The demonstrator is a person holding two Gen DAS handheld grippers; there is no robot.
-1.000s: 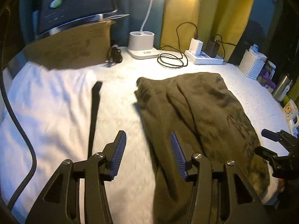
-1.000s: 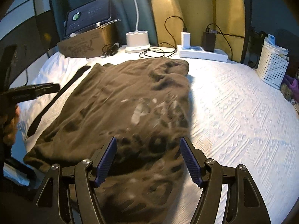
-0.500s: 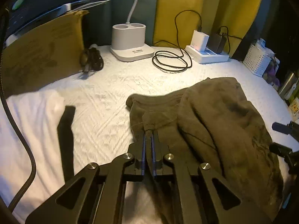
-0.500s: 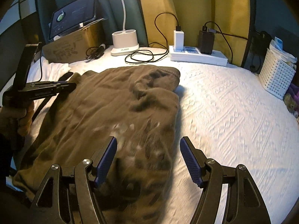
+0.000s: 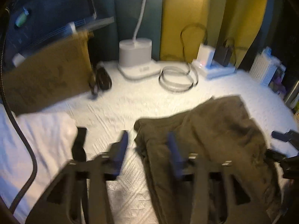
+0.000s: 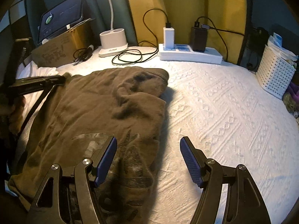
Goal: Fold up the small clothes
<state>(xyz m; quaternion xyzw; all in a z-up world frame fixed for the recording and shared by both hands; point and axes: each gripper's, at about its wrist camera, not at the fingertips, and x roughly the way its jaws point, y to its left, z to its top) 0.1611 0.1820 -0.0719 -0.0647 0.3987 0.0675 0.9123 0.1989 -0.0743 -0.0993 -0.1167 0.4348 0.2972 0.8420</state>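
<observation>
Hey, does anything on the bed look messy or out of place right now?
The brown garment isn't flat: its top right part is bunched into a rumpled ridge. A loose black strap lies beside it, partly on the white cloth. Nothing looks spilled or damaged.

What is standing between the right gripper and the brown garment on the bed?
Nothing visible. The right gripper hangs open directly over the brown garment's right edge, with only air between its fingers and the cloth. The cables and power strip lie farther back.
</observation>
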